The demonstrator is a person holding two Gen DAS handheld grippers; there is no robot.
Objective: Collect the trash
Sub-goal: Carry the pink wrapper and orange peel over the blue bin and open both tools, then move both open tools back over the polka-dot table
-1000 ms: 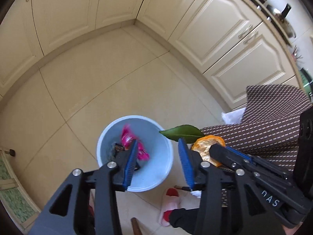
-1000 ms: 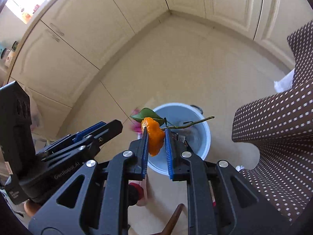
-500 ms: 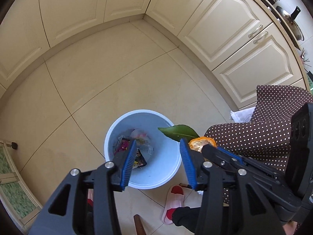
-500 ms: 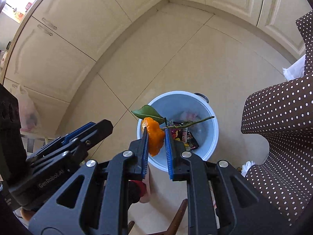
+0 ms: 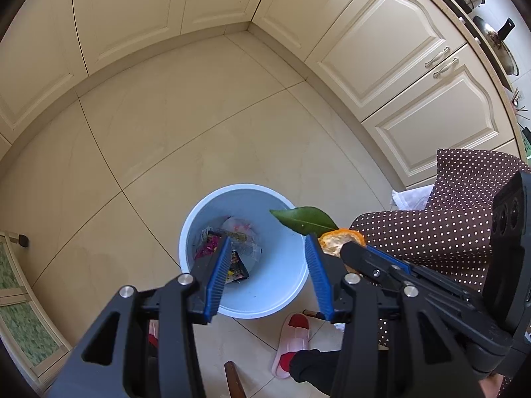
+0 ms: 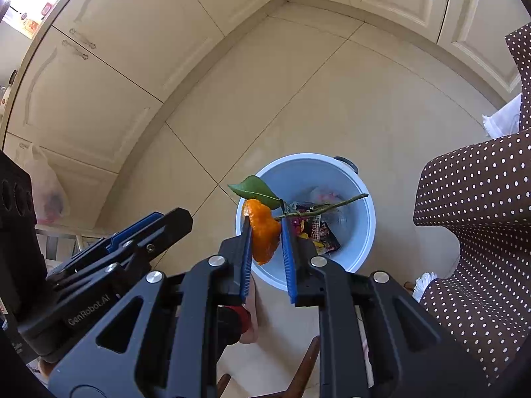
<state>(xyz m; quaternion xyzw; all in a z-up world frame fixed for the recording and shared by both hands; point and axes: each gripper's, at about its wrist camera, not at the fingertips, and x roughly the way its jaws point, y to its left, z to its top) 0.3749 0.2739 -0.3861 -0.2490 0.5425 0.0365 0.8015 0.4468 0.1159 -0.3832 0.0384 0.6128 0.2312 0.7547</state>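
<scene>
A light blue bin (image 5: 282,293) stands on the tiled floor with wrappers (image 5: 237,267) in its bottom; it also shows in the right wrist view (image 6: 358,248). My left gripper (image 5: 268,242) is open and empty above the bin. My right gripper (image 6: 264,224) is shut on an orange peel (image 6: 262,232) with a green leaf (image 6: 254,189) and a twig (image 6: 328,205), held above the bin's left rim. The peel (image 5: 338,240) and leaf (image 5: 303,220) also show in the left wrist view.
Cream cabinets (image 5: 391,46) line the walls. A brown dotted tablecloth (image 6: 481,212) hangs at the right. A pink slipper (image 5: 292,341) lies on the floor by the bin. A plastic bag (image 6: 46,189) hangs at the left.
The pink wrapper has dropped from my left gripper into the bin. Both grippers have risen, so the bin looks smaller. The right gripper still holds the peel.
</scene>
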